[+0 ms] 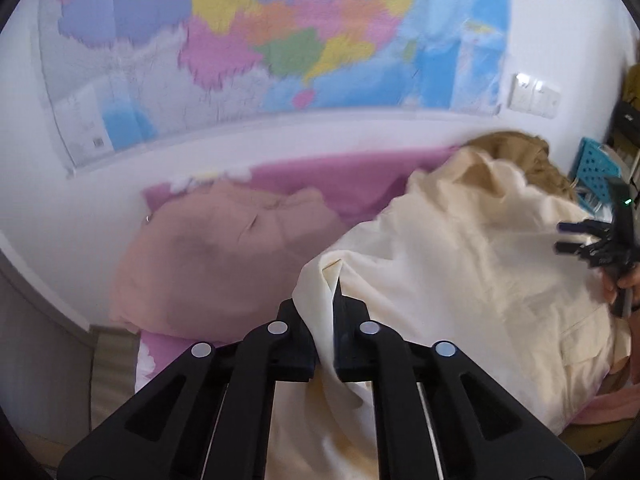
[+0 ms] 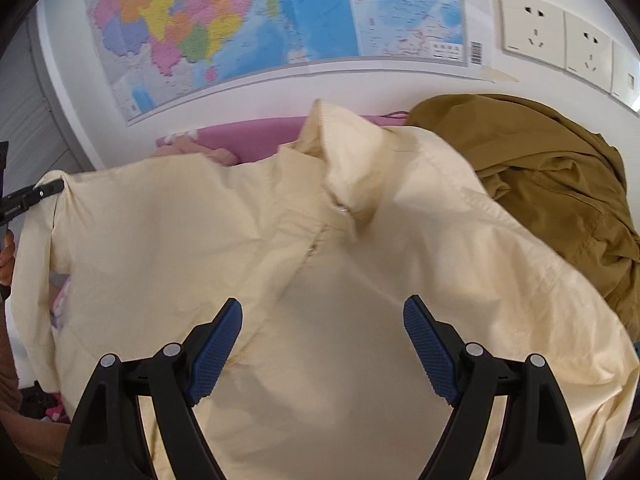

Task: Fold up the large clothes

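A large cream shirt point(image 1: 460, 264) lies rumpled on the pink bed sheet point(image 1: 340, 180). My left gripper point(image 1: 320, 308) is shut on a fold at the shirt's edge, and the cloth hangs down between its black fingers. In the right wrist view the same shirt point(image 2: 320, 264) spreads out with its collar point(image 2: 340, 152) at the far side, and the left gripper point(image 2: 48, 191) pinches its left corner. My right gripper point(image 2: 322, 344) stands open just above the shirt's middle, its blue pads point(image 2: 216, 352) wide apart with nothing between them. The left wrist view shows the right gripper point(image 1: 566, 237) at the far right edge.
An olive-brown garment point(image 2: 552, 184) is heaped behind the shirt to the right. A pale pink garment point(image 1: 208, 256) lies on the sheet to the left. A wall map point(image 2: 280, 20) and sockets point(image 2: 560, 36) are on the white wall behind. A blue crate point(image 1: 596, 168) stands at the right.
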A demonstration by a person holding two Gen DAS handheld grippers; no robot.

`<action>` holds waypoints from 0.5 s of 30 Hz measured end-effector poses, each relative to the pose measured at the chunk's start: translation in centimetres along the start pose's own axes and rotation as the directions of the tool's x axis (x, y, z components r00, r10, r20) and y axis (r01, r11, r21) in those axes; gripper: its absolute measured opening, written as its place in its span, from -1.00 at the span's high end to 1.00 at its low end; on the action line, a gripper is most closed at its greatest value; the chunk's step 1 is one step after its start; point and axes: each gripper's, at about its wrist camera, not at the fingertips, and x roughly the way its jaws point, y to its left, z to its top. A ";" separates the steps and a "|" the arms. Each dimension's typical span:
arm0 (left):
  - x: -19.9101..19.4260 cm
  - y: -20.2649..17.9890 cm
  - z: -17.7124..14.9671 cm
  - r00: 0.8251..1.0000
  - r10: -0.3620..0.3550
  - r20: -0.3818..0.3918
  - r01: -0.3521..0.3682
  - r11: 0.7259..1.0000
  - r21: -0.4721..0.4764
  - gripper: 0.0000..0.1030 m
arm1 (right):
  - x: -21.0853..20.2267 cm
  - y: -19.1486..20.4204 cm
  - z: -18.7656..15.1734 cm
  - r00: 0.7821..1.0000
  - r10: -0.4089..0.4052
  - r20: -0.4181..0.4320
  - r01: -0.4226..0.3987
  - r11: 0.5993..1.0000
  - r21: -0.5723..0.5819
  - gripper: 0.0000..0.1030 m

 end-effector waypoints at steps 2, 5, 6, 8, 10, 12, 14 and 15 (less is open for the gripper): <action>3.5 0.4 -1.2 0.985 0.138 -0.106 -0.136 0.990 0.020 0.69 | 0.4 -0.9 0.2 1.000 -0.028 -0.007 0.028 1.000 0.008 -0.57; 8.6 -0.3 -3.7 0.928 0.284 -0.243 -0.262 0.958 0.117 0.45 | 0.8 -2.3 0.7 0.999 -0.044 -0.023 0.045 0.999 0.030 -0.57; 9.1 -0.5 -4.0 0.912 0.328 -0.245 -0.303 0.944 0.133 0.28 | 0.7 -2.7 1.0 0.998 -0.052 -0.021 0.052 0.998 0.030 -0.57; 7.4 -0.6 -3.3 0.925 0.342 -0.165 -0.330 0.939 0.098 0.01 | 0.4 -3.0 1.9 0.998 -0.069 -0.006 0.069 0.997 0.021 -0.57; 3.7 -0.4 -1.5 0.972 0.234 -0.021 -0.234 0.972 0.005 -0.47 | 0.2 -2.8 2.9 0.998 -0.069 0.014 0.069 0.998 -0.002 -0.57; 0.8 -0.5 0.2 0.977 0.190 0.094 -0.186 0.981 -0.048 -0.71 | 0.3 -2.1 4.0 0.997 -0.064 0.031 0.065 0.997 -0.030 -0.57; -0.5 -1.7 1.7 0.981 0.127 0.144 -0.125 0.992 -0.019 -0.72 | 1.1 -0.9 5.2 0.996 -0.073 0.052 0.077 0.994 -0.073 -0.57; -0.5 -2.6 2.4 0.983 0.097 0.155 -0.099 0.995 0.002 -0.72 | 1.6 -0.5 5.7 0.995 -0.082 0.055 0.086 0.992 -0.093 -0.57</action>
